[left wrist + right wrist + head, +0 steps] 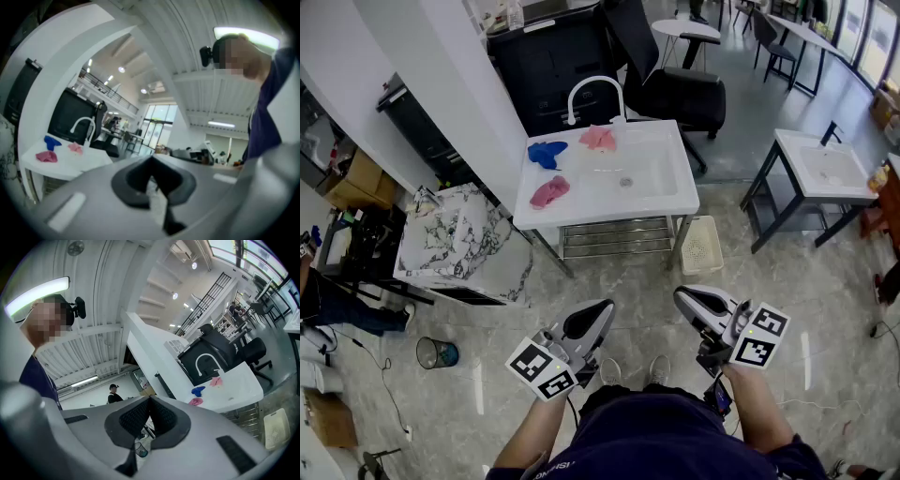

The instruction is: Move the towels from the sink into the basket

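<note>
A white sink [675, 192] stands some way ahead, with a white faucet [592, 86] at its back. On its left side lie three towels: a blue one [547, 153], a light pink one [598, 138] and a darker pink one [549, 191]. A white basket [701, 246] sits on the floor by the sink's right leg. My left gripper [598, 317] and right gripper [686, 300] are held low and close to my body, far from the sink. Both are shut with nothing between the jaws. The towels also show small in the left gripper view [47, 156] and the right gripper view [196, 401].
A marble-patterned table [459, 244] stands left of the sink. A second sink [825, 169] is at the right, a black office chair [675, 89] behind the sink, and a small bin [437, 352] on the floor at the left. A person [113, 393] stands far off.
</note>
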`<state>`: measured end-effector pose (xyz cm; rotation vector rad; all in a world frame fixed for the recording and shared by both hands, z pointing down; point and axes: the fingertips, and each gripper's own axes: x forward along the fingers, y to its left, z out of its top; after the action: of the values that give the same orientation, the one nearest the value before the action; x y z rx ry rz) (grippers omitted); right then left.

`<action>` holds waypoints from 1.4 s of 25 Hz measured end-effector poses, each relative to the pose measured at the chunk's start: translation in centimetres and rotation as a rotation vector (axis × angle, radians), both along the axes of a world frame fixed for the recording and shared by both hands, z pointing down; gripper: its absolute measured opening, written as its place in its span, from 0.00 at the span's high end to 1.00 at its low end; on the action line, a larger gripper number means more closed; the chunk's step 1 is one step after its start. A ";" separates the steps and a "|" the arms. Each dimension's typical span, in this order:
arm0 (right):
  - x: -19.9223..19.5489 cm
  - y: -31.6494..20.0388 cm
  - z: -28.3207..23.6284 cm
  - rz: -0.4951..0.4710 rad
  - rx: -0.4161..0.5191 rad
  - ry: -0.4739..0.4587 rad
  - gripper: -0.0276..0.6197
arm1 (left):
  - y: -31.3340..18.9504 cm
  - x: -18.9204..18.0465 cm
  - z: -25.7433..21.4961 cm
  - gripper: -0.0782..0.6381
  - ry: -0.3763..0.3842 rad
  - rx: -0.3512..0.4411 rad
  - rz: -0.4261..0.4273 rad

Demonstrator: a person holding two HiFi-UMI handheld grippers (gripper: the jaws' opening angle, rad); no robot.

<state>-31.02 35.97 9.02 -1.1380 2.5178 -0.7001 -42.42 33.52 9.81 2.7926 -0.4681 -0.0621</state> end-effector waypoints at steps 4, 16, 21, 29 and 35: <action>-0.1 0.2 -0.1 -0.005 0.003 -0.002 0.95 | 0.1 0.0 -0.1 0.89 0.005 0.001 -0.003; 0.7 0.0 -0.2 -0.005 -0.007 -0.021 0.94 | 0.4 0.6 -0.3 0.89 0.000 0.006 -0.010; 2.1 0.0 0.4 -0.002 -0.017 -0.027 0.94 | 0.3 1.8 0.0 0.89 -0.010 0.004 -0.013; 4.9 0.3 1.6 -0.010 -0.038 -0.030 0.94 | 0.3 4.4 0.5 0.89 -0.024 0.003 -0.020; 6.4 0.1 2.0 -0.010 -0.047 -0.030 0.94 | 0.1 5.0 0.9 0.89 -0.031 -0.007 -0.043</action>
<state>-24.64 36.08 11.00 -1.1221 2.4960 -0.7768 -37.44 33.66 10.67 2.7800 -0.5352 -0.0260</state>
